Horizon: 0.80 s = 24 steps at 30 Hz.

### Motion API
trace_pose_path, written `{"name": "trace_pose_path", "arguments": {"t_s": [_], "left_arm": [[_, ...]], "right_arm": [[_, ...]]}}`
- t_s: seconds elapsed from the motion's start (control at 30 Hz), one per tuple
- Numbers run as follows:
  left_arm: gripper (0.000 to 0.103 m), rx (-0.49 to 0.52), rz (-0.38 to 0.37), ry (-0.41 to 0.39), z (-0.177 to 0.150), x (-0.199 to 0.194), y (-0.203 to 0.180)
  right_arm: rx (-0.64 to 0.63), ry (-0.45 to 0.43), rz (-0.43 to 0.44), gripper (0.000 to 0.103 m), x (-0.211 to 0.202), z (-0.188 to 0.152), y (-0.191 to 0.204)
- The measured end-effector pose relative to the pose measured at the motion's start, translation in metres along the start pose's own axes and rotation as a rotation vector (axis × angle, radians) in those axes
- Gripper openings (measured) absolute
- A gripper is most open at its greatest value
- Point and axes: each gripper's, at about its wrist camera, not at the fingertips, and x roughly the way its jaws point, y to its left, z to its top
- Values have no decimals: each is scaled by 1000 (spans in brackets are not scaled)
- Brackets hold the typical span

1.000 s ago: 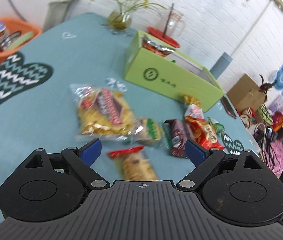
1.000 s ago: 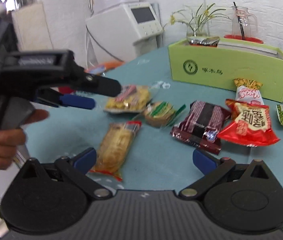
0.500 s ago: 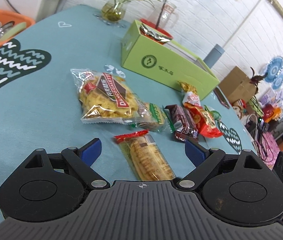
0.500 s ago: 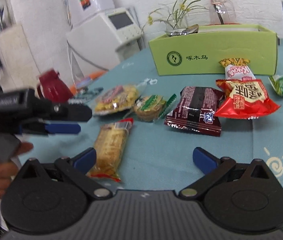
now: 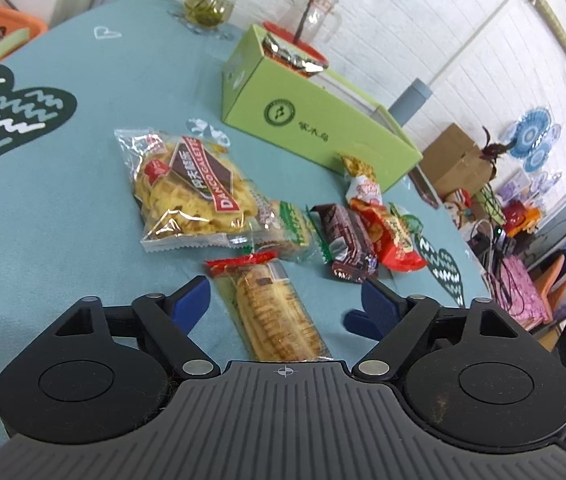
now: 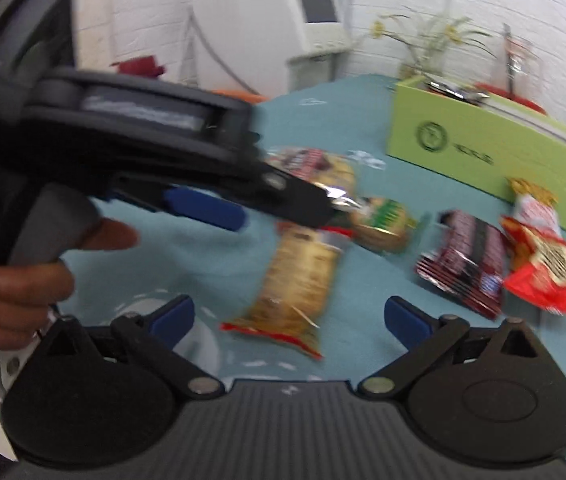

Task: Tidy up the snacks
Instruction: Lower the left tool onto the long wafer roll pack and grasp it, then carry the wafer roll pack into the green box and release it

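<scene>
The left gripper [image 5: 283,304] hangs low over the teal table [image 5: 63,200], its 2 fingers spread wide on either side of the long biscuit pack [image 5: 273,312], not touching it. That pack lies flat, its long axis running away from the camera, red sealed end farthest. The right gripper [image 6: 289,314] is likewise released, gripping nothing. 1 green box [image 5: 323,124] stands beyond 5 more loose snack packs; 1 silver packet [image 5: 291,54] pokes from it.
</scene>
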Motion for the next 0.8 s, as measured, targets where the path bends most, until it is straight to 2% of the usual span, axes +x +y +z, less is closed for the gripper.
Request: {"name": "trace_pose_path", "arguments": {"t_s": [0.07, 0.1, 0.2, 0.23, 0.27, 0.33, 0.43, 0.57, 0.8], "left_arm": [[63, 10, -6, 33, -1, 4, -1], [62, 9, -3, 48, -3, 7, -1], [47, 15, 13, 81, -8, 15, -2], [32, 27, 23, 81, -9, 17, -4], [15, 46, 52, 82, -9, 18, -7], [10, 61, 73, 78, -10, 19, -13], [9, 49, 45, 79, -6, 18, -23], [9, 52, 12, 48, 7, 19, -46], [6, 124, 2, -7, 82, 58, -102]], "right_arm": [[11, 7, -4, 88, 10, 1, -3], [23, 15, -5, 76, 14, 1, -6], [30, -2, 6, 69, 16, -3, -12], [27, -8, 16, 57, 14, -3, -13], [32, -11, 17, 55, 13, -3, -14], [52, -20, 30, 54, 8, -5, -20], [100, -48, 50, 54, -7, -7, -35], [119, -108, 33, 55, -34, -4, -51], [95, -211, -39, 56, -41, 33, -109]]}}
